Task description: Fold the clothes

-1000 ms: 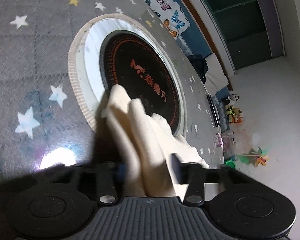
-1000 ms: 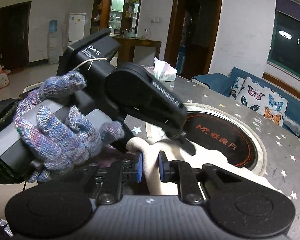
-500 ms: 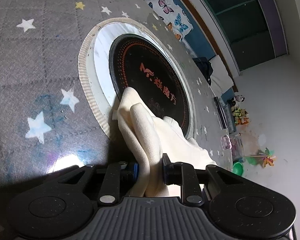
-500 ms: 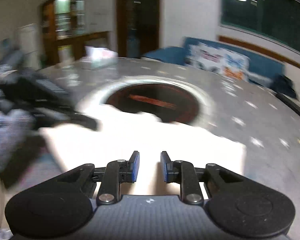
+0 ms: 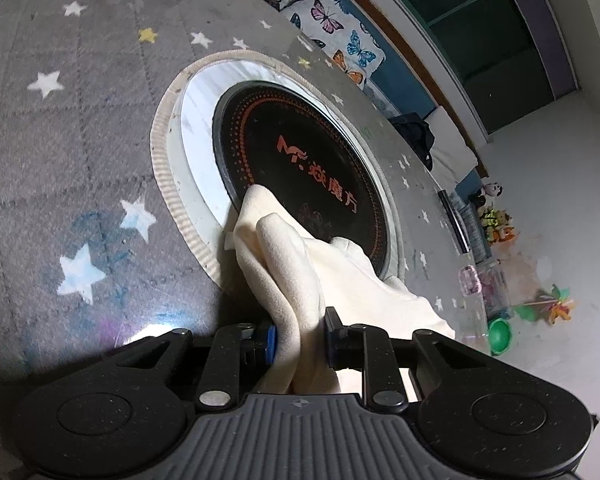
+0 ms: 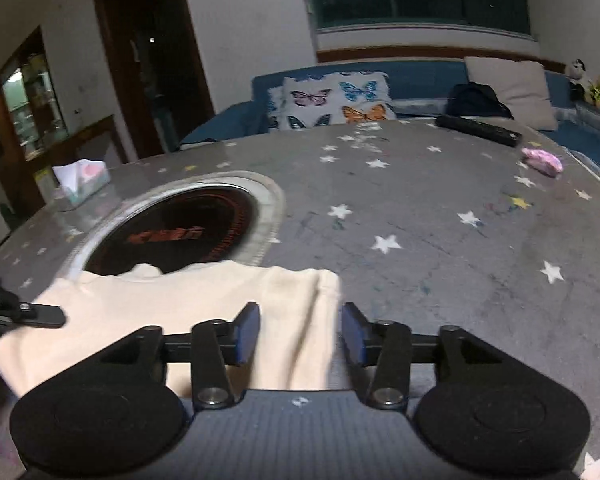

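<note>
Star-patterned counter (image 6: 440, 216): cream garment (image 5: 300, 280) is pinched taut by the left hand-held gripper (image 5: 299, 338) for folding; the right hand-held gripper (image 6: 299, 334), just opened, straddles its corner unclamped.

Star-print table (image 6: 440, 216) bearing cream garment (image 6: 204, 300), tissue box (image 6: 82, 180).

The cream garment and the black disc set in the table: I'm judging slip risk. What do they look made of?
Cream garment: likely soft matte fleece or brushed knit, from its fuzzy nap and thick rounded folds. Black disc: probably glossy glass or ceramic, smooth with printed orange markings; exact material uncertain.
</note>
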